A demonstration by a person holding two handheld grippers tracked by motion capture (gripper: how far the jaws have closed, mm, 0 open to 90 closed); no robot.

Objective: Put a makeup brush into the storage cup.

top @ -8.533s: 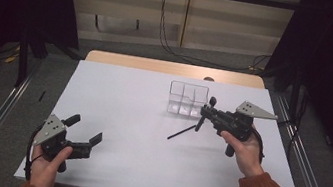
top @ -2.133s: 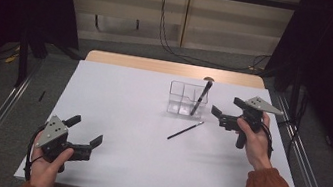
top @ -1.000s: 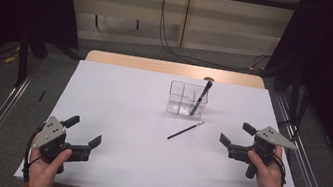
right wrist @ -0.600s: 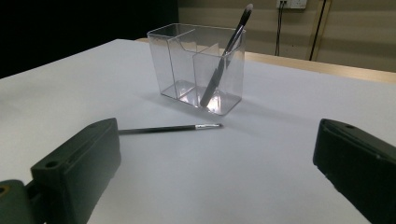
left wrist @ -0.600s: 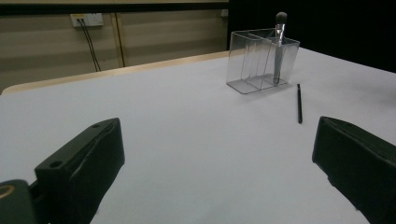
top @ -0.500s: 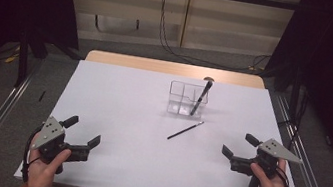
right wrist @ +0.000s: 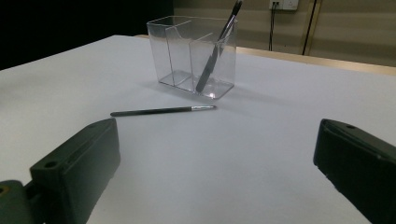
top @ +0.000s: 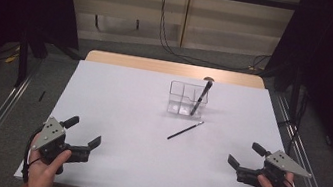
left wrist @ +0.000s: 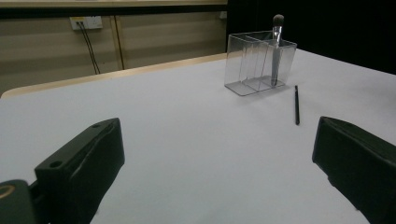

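The thin brush [top: 185, 130] lies flat mid-table, just near of the clear organizer [top: 181, 97]. Both the left gripper [top: 83, 132] and right gripper [top: 244, 156] gape empty at the near corners, well apart from it.

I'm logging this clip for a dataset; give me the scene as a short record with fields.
surface: white table
container: clear organizer, compartments divided, upright
brush in container: large brush, leaning, bristles up
brush on table: thin brush, lying flat, apart from the organizer
left gripper: open, holds nothing, near table edge
right gripper: open, holds nothing, near table edge
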